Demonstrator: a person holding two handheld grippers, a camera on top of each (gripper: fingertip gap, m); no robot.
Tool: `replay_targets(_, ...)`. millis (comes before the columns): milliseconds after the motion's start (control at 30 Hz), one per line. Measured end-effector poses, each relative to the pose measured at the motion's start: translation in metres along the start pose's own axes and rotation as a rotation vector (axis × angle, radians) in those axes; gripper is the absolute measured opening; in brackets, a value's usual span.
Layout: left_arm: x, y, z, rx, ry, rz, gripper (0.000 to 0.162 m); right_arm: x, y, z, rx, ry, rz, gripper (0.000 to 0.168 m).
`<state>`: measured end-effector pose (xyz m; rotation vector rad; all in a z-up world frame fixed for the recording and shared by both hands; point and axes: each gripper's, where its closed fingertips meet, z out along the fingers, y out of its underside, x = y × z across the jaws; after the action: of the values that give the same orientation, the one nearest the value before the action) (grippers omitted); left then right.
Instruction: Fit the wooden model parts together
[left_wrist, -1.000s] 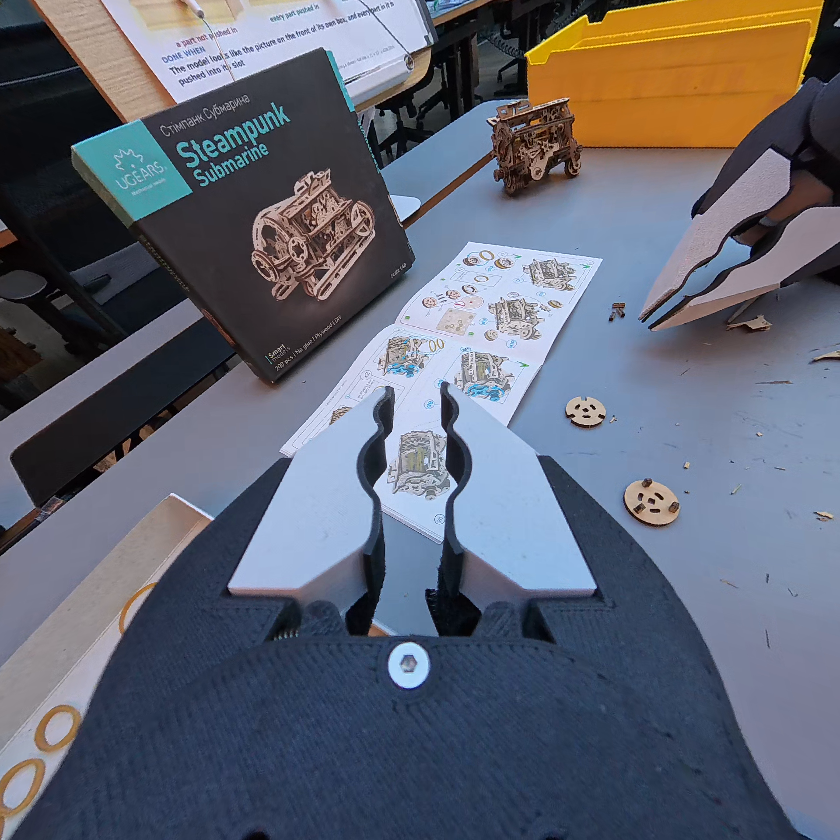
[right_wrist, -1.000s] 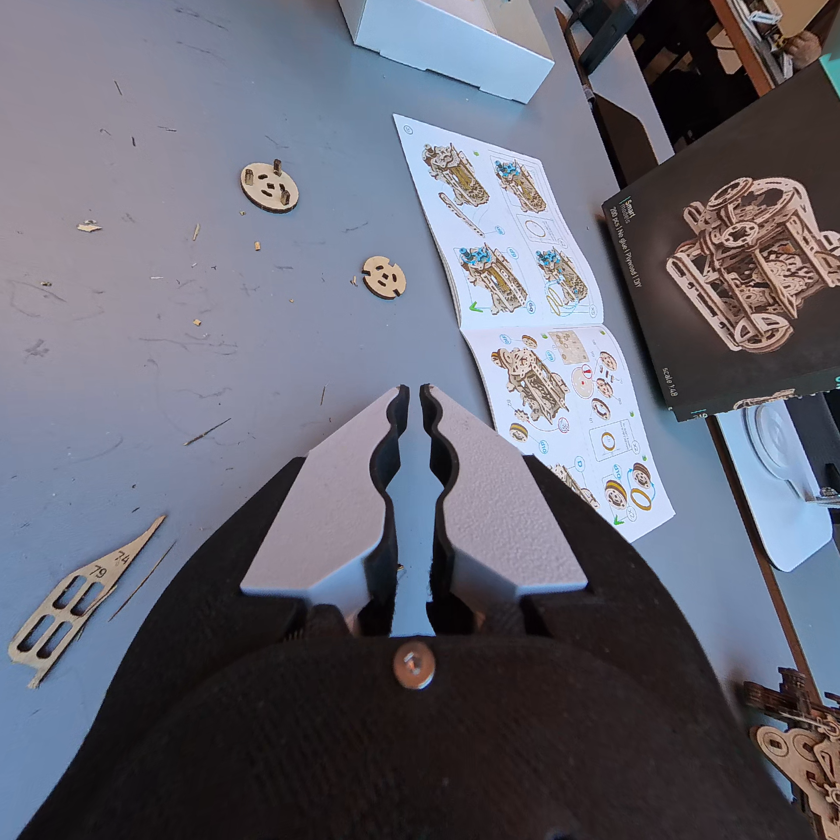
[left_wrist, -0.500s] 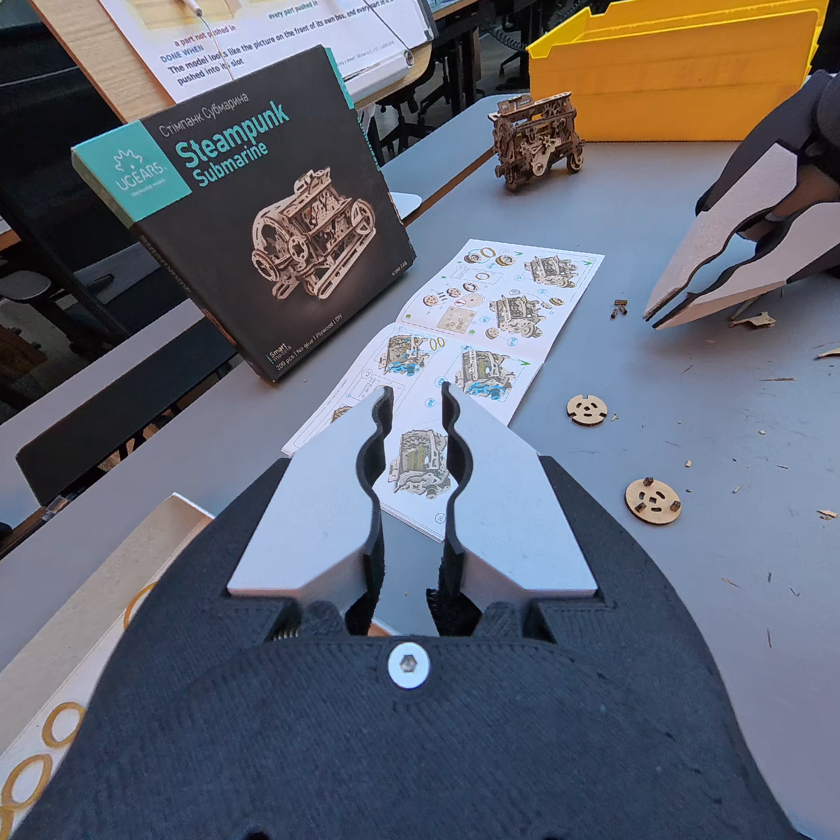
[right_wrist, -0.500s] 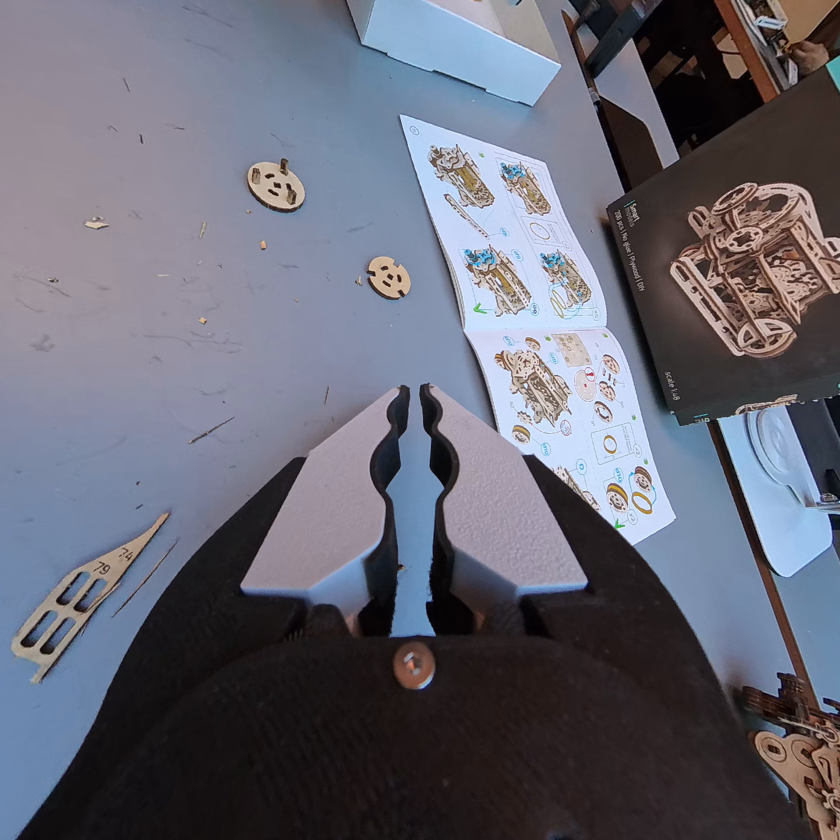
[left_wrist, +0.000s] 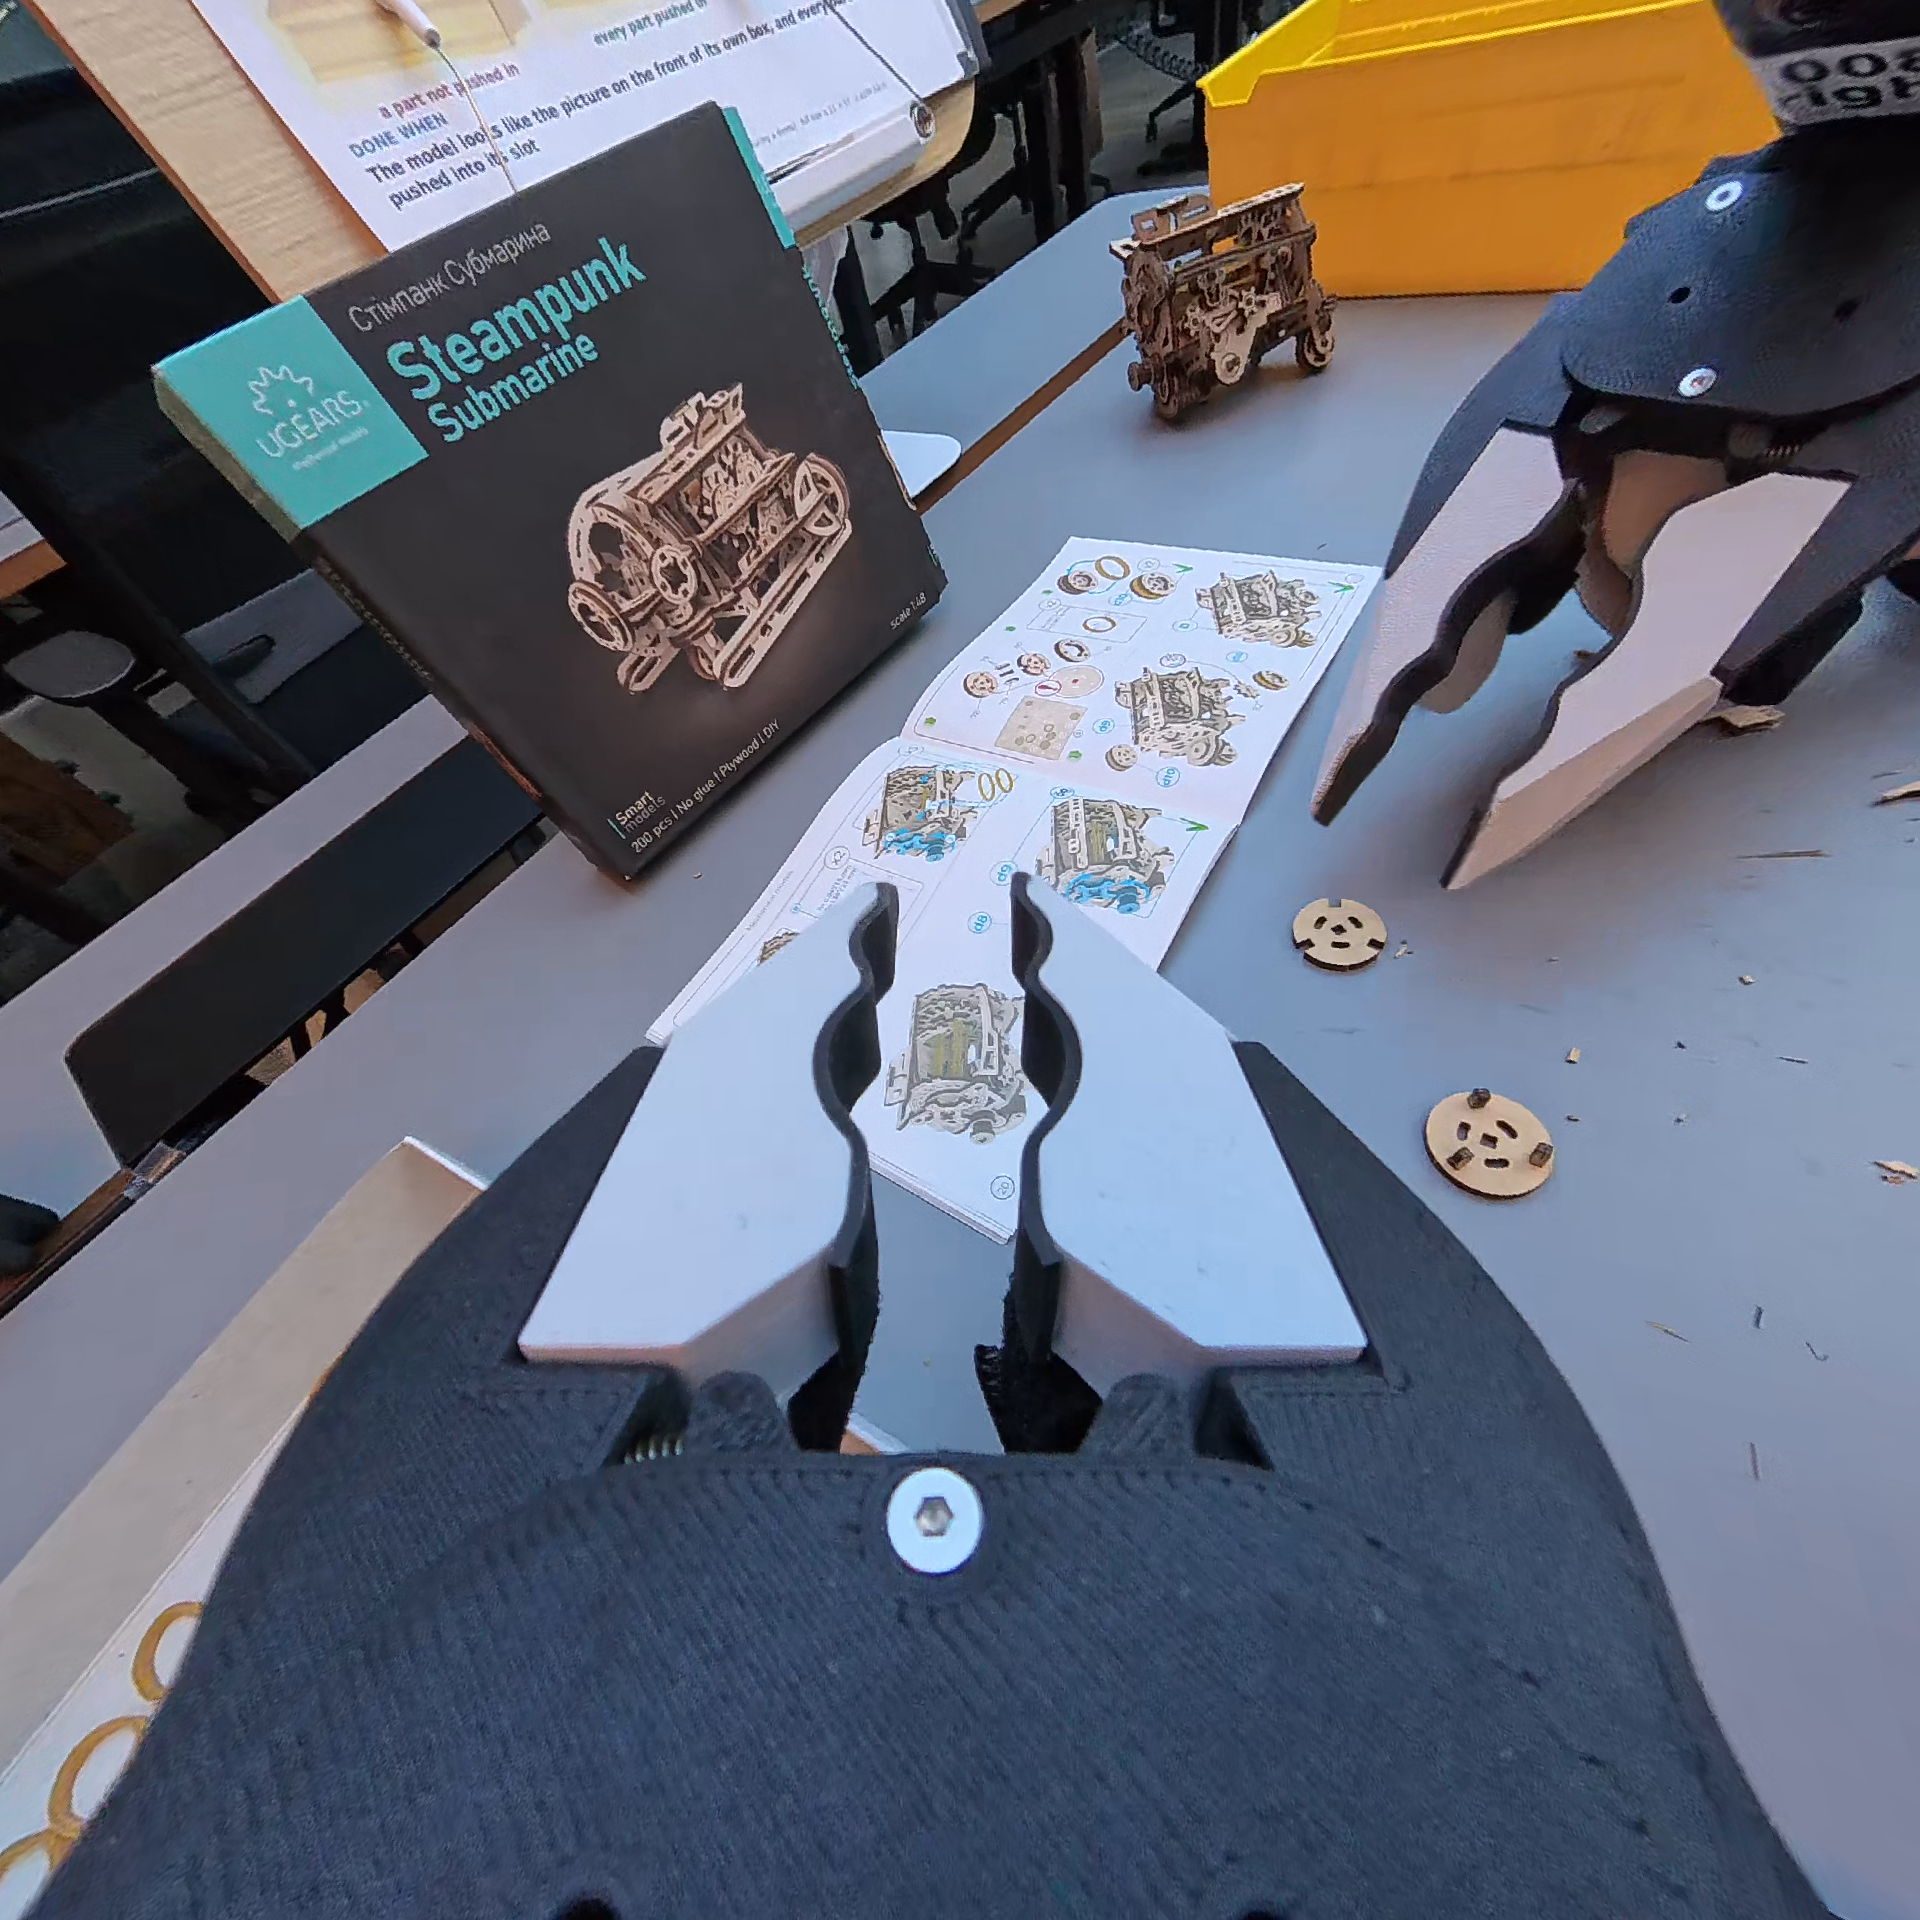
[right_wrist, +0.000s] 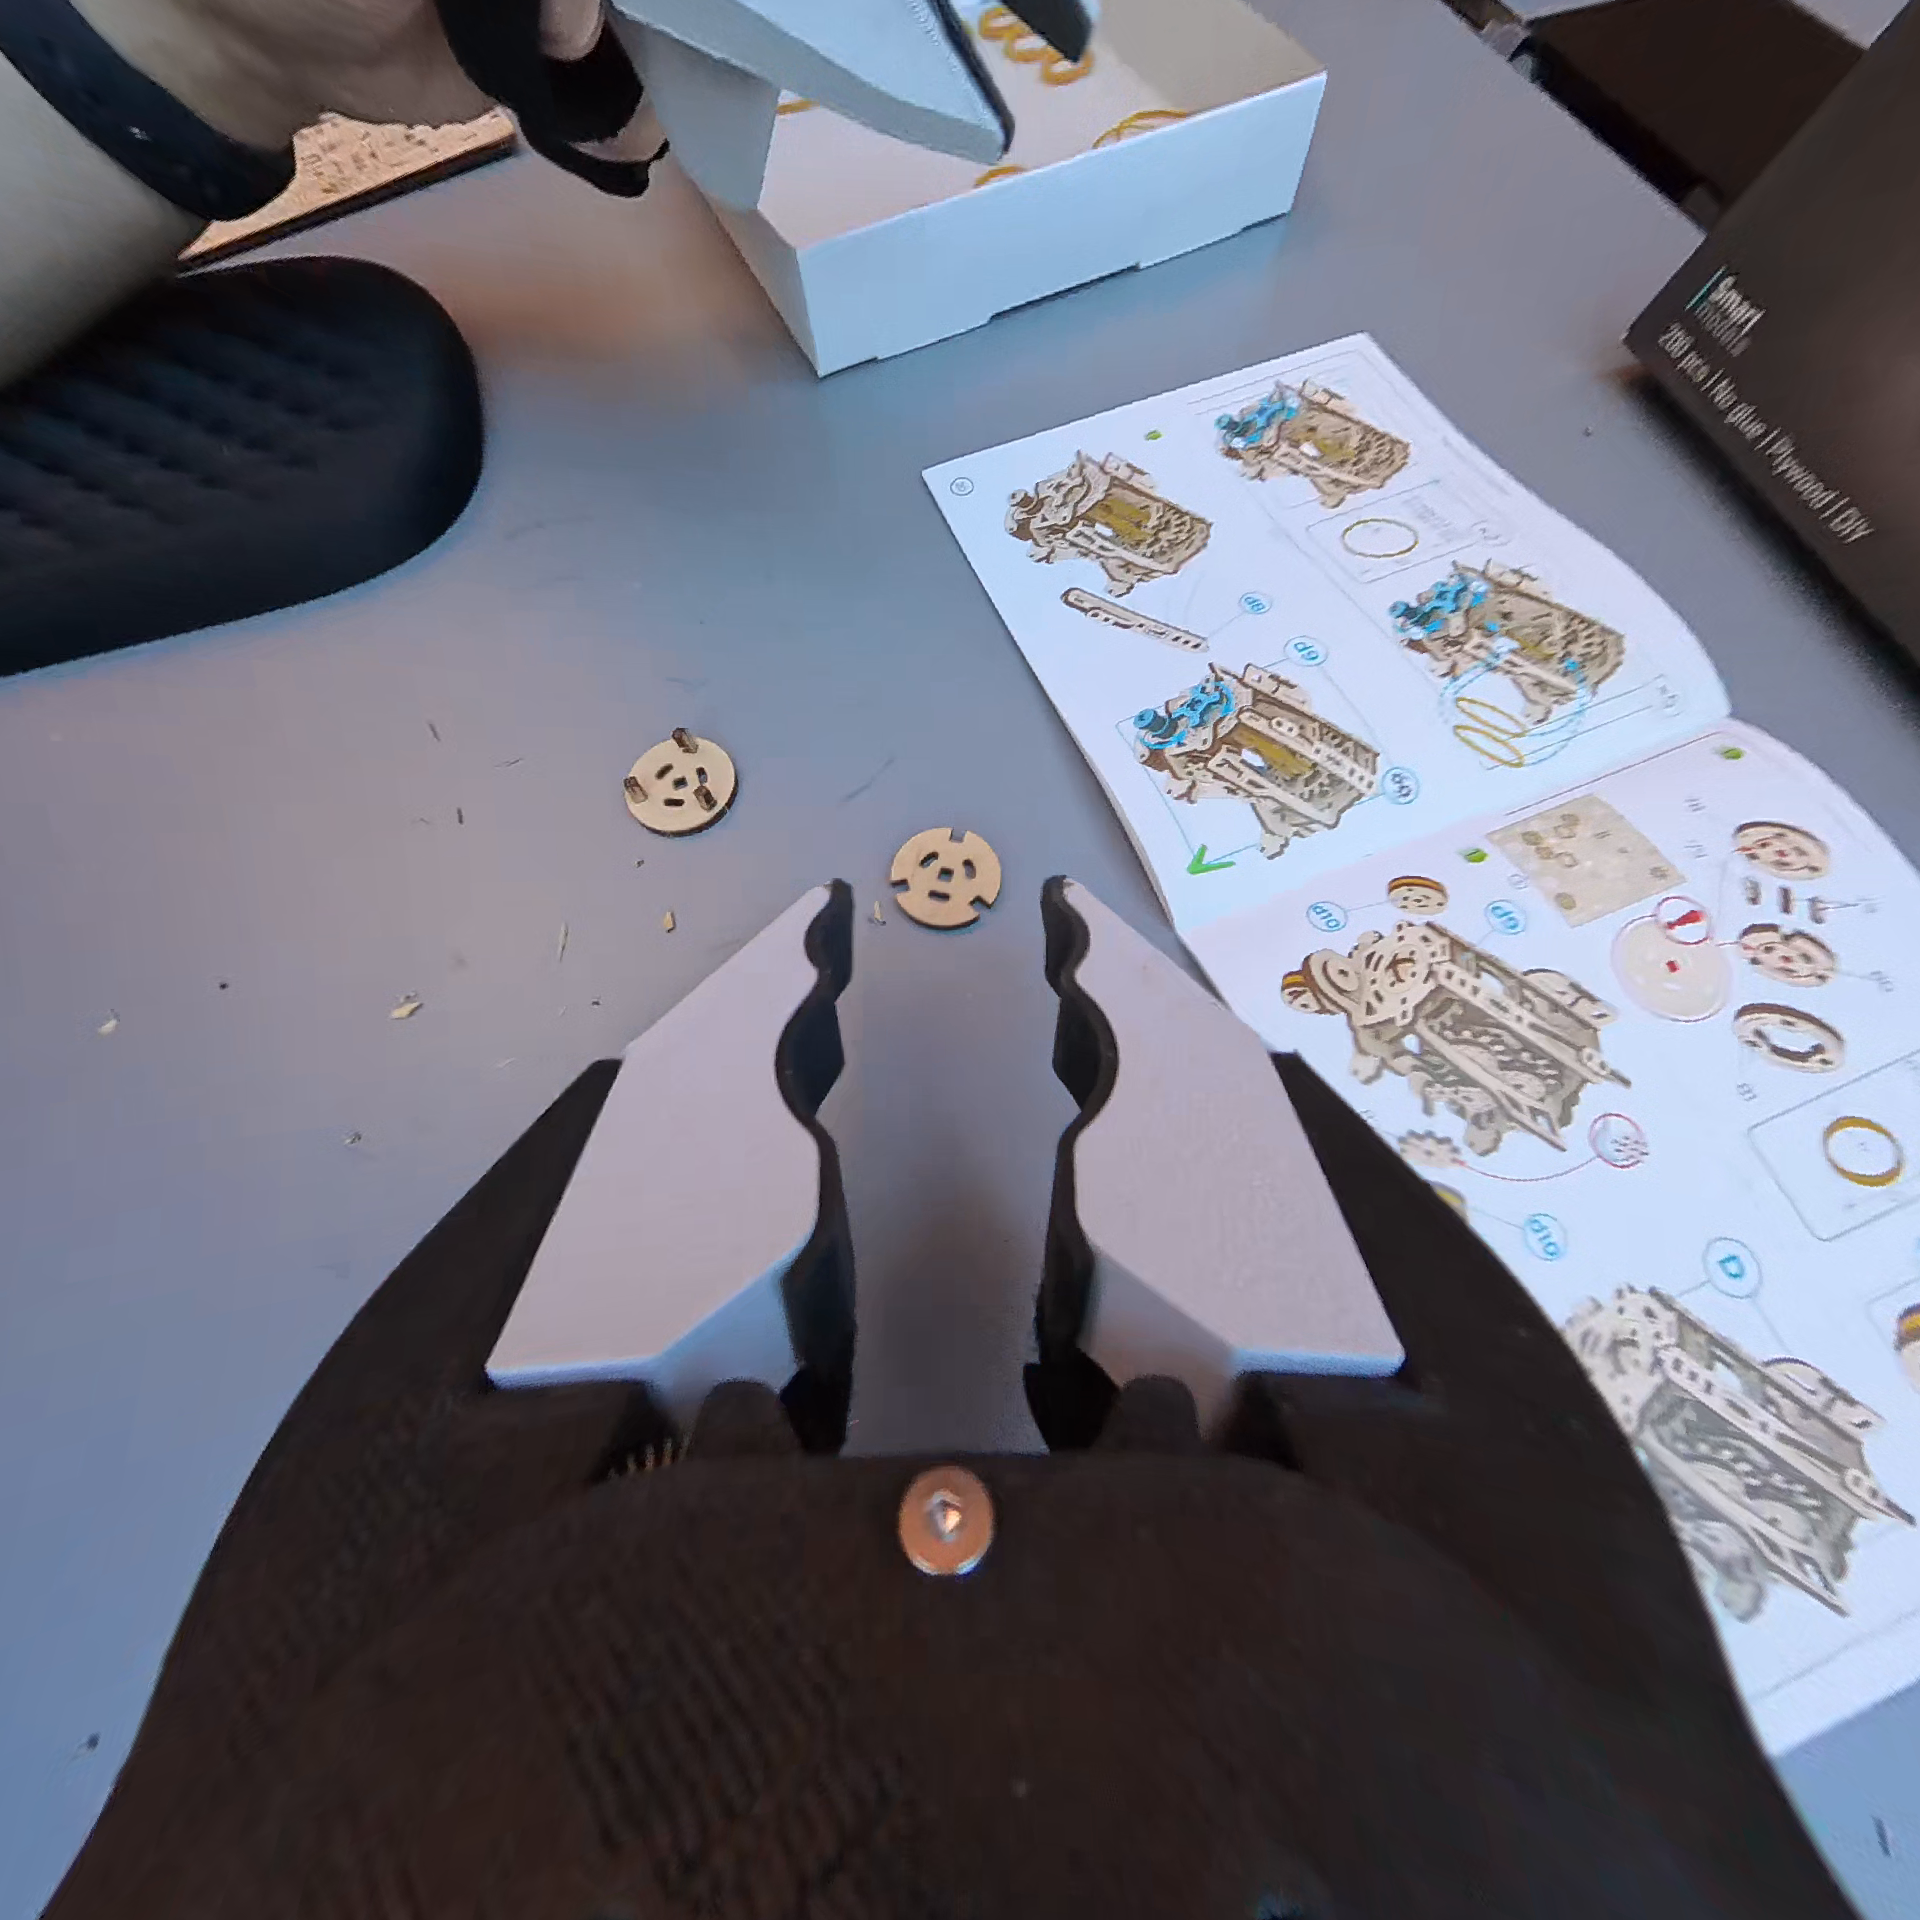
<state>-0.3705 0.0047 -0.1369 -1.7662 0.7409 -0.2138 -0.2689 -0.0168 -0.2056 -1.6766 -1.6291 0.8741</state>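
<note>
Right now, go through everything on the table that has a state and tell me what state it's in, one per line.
Left claw: open, empty.
Right claw: open, empty, above the table.
Notched disc: flat, loose, just beyond the right claw's tips.
Pegged disc: flat, pegs up.
Instruction booklet: open, flat.
White box: open.
Kit box: propped upright.
Wooden model: assembled, upright.
</note>
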Motion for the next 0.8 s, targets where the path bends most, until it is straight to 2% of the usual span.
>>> replay_targets(300, 0.008, -0.001, 0.004, -0.010, 0.015, 0.029, 0.020, -0.003, 0.005, 0.011, -0.049, -0.038, -0.008, 0.044)
replay_targets(800, 0.010, 0.000, 0.005, -0.017, 0.025, 0.030, 0.019, 0.001, 0.010, 0.021, -0.096, -0.008, -0.065, 0.029)
